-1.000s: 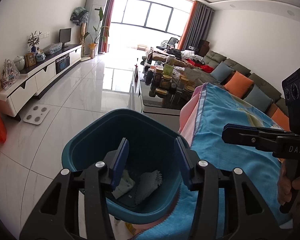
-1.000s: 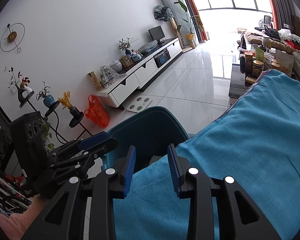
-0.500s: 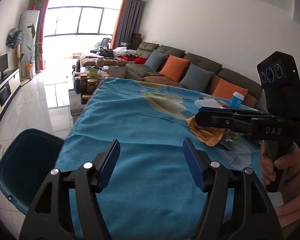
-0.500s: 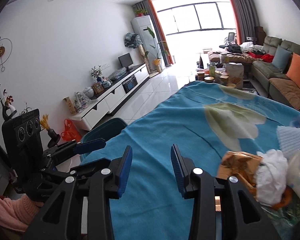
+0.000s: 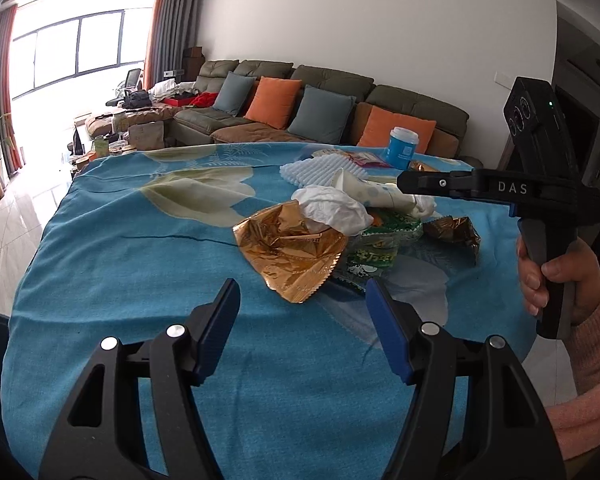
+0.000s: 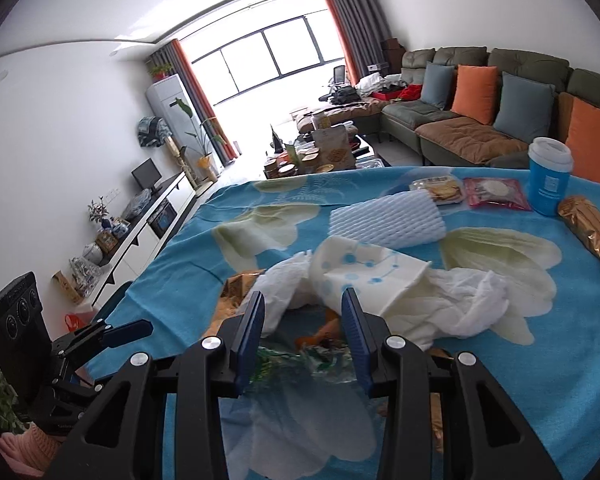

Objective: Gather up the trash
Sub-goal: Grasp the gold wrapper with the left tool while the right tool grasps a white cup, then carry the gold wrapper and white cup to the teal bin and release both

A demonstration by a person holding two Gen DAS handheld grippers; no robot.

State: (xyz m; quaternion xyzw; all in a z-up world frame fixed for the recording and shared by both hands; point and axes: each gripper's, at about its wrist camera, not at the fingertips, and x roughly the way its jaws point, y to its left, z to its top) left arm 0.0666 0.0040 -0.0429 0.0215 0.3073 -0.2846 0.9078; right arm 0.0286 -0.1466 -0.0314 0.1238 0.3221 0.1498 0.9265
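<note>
While both views have swung from the teal bin to the blue tablecloth (image 5: 140,264), left gripper (image 5: 302,312) and right gripper (image 6: 302,320), both apart and empty, face the crumpled gold foil wrapper (image 5: 292,252) and white tissue (image 6: 460,300): next pickup begins.

Sofa (image 5: 332,120) w/ orange cushions (image 5: 274,102), TV (image 6: 146,174), plant (image 6: 198,132)

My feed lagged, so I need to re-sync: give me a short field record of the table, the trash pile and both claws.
surface: table under a blue cloth
trash pile: gold wrapper, crumpled tissue, green wrapper, paper cone
other items: white foam net, blue cup, second gold wrapper
left claw: open, empty, short of the gold wrapper
right claw: open, empty, over the pile
bin: not clearly in view
</note>
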